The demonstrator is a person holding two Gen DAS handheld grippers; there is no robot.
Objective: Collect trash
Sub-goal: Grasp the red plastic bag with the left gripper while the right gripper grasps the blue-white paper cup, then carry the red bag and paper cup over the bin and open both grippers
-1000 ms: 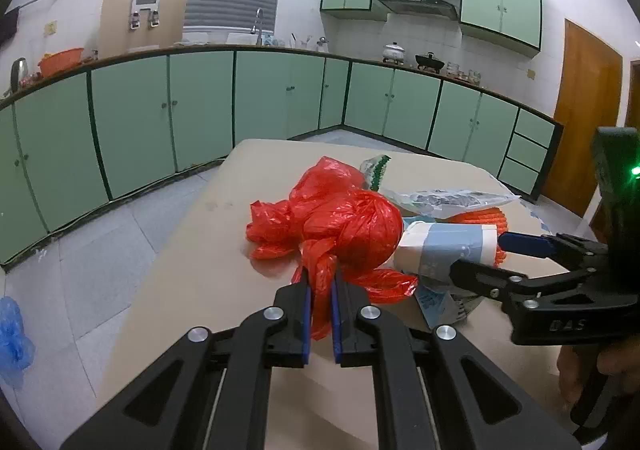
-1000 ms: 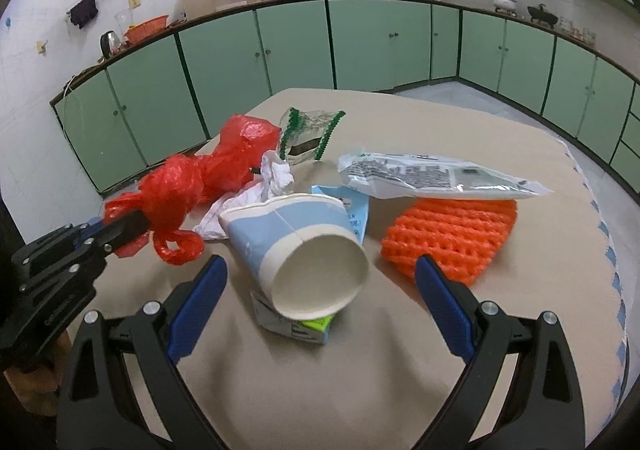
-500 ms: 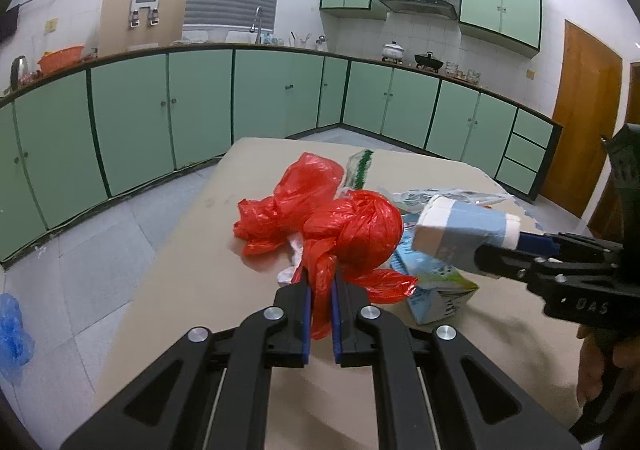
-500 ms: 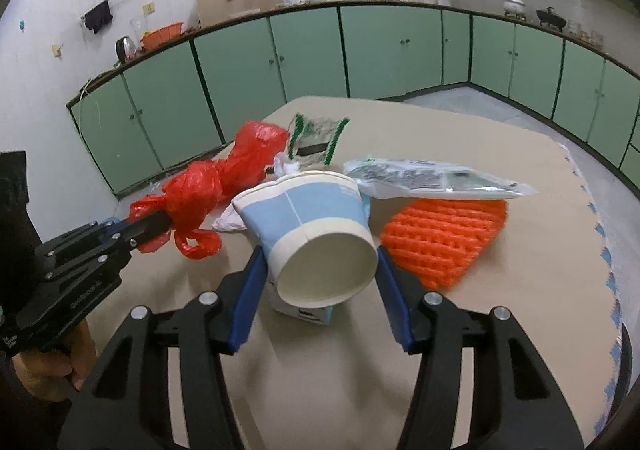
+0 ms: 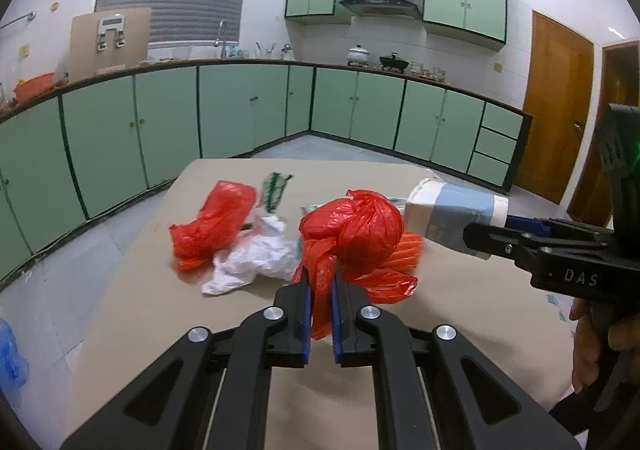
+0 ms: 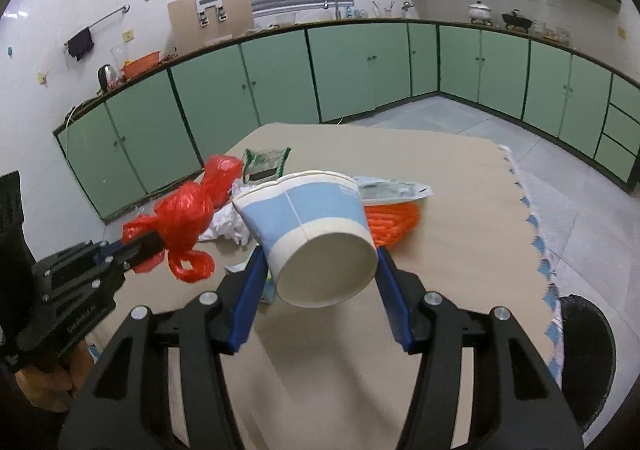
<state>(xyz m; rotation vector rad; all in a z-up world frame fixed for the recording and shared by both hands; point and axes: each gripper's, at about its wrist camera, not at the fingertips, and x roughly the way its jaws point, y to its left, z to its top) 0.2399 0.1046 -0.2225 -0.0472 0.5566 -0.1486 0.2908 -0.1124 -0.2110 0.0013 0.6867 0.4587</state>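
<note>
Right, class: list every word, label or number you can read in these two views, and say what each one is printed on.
"DAS": white letters on the black body of the right tongs.
Embossed lettering on the body of the left tongs: too blurred to read.
Print on the clear wrapper: too small to read.
Paper cup: faint print, not readable.

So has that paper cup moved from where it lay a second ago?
Yes. The paper cup has risen off the table, clamped in the right gripper.
</note>
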